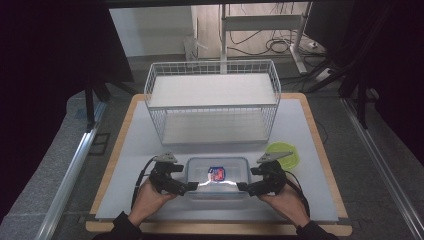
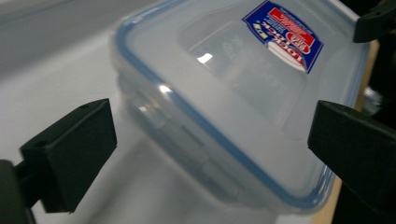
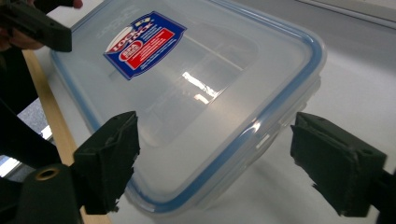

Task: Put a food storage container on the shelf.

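A clear plastic container (image 1: 216,175) with a blue-sealed lid and a red and blue sticker (image 1: 217,173) sits near the table's front middle. My left gripper (image 1: 189,187) is at its front left corner and my right gripper (image 1: 245,188) at its front right corner. In the left gripper view, the left gripper (image 2: 212,149) stands wide open with the container (image 2: 224,70) between and beyond its jaws. In the right gripper view, the right gripper (image 3: 219,158) is also wide open around a corner of the container (image 3: 196,70). I see no pad pressing on it.
A white wire basket shelf (image 1: 212,100) stands at the back of the table, just behind the container. A round green dish (image 1: 283,154) lies to the container's right, close to my right gripper. The wooden table edge (image 1: 215,227) runs under the person's wrists.
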The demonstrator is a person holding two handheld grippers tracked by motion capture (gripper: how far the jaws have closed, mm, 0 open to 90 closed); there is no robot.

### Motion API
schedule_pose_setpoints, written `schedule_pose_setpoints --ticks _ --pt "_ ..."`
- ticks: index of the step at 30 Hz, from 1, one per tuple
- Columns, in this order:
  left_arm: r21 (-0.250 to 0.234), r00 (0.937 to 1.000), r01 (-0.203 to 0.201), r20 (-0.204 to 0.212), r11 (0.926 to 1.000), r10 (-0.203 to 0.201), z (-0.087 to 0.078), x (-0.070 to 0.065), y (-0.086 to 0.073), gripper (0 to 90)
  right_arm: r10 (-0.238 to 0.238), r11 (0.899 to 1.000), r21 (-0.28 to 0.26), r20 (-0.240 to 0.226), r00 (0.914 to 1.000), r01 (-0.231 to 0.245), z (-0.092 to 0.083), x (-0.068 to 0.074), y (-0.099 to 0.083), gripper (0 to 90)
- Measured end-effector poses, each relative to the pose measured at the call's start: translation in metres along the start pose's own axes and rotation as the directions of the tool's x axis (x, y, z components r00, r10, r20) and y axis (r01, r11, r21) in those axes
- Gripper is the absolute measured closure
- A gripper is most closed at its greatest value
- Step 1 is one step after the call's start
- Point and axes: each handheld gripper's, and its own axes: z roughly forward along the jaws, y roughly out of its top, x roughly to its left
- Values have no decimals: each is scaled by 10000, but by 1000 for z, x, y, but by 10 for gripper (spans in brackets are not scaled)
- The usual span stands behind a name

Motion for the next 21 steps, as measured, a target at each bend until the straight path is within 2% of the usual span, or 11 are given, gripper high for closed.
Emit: schedule_pose_setpoints --ticks 3,5,7,12,15,21 --pt "160 9985 180 511 9997 -188 6 3 1 4 390 9992 76 -210 9990 -389 3 -4 1 146" --pt "187 9982 231 554 9996 -241 7 3 1 0 818 9966 195 -671 9944 -806 6 -8 0 138" --pt "224 9983 180 552 9996 -192 7 2 1 0 1100 9938 289 -930 9896 -1078 10 -11 -1 121" --pt "296 9986 210 472 9993 -224 5 -1 0 11 1367 9905 290 -990 9857 -1344 6 -11 -2 187" --pt "234 9984 205 521 9995 -217 0 -2 -3 53 1553 9878 294 -1018 9826 -1531 2 -9 -5 231" --pt "-136 9992 119 374 9998 -114 -9 -10 -11 142 1469 9891 72 -839 9856 -1469 -8 0 -12 353"
